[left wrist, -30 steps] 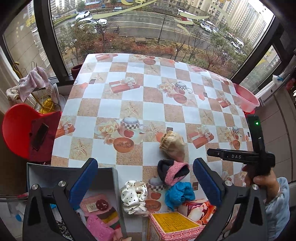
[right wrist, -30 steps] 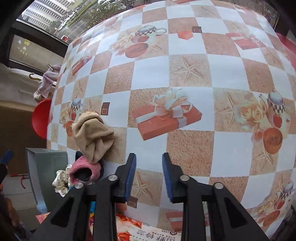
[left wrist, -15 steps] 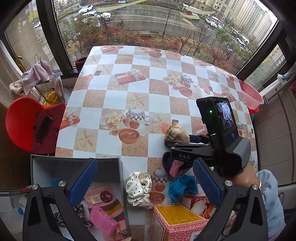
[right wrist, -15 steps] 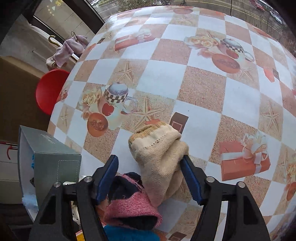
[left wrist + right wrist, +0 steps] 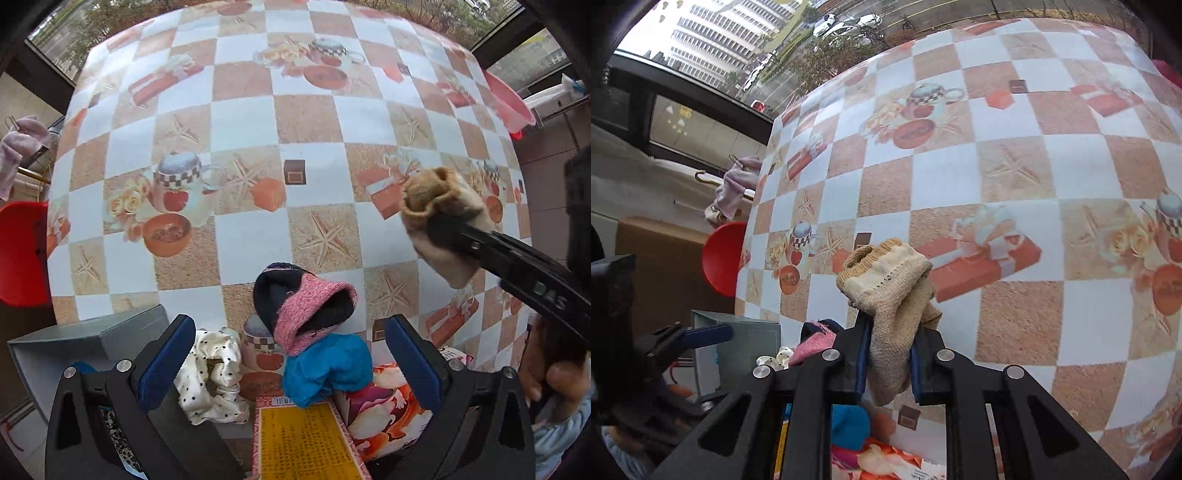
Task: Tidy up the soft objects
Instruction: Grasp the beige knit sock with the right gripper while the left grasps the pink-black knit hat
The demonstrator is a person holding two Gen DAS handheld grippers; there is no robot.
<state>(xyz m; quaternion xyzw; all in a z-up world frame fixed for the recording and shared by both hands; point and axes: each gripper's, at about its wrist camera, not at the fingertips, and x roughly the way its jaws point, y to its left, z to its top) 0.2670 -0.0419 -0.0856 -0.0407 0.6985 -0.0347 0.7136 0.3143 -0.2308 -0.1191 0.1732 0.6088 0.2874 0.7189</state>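
My right gripper (image 5: 888,363) is shut on a beige knitted sock (image 5: 890,288) and holds it above the checked tablecloth; the sock also shows in the left wrist view (image 5: 439,218). My left gripper (image 5: 290,354) is open and empty, its fingers either side of a pink and navy knitted sock (image 5: 303,306) and a blue cloth (image 5: 327,367) lying on the table. A white polka-dot scrunchie (image 5: 208,376) lies just inside the left finger. A grey box (image 5: 74,354) with soft items in it stands at the table's near left corner.
A pink box with a yellow label (image 5: 303,443) sits at the near edge under my left gripper. A red chair (image 5: 22,254) stands left of the table. A pink basin (image 5: 508,103) is past the far right edge. The checked tablecloth (image 5: 258,122) stretches toward the window.
My right gripper has closed on the beige sock and lifted it off the table to the right. My left gripper has moved forward and down over the pink sock and blue cloth.
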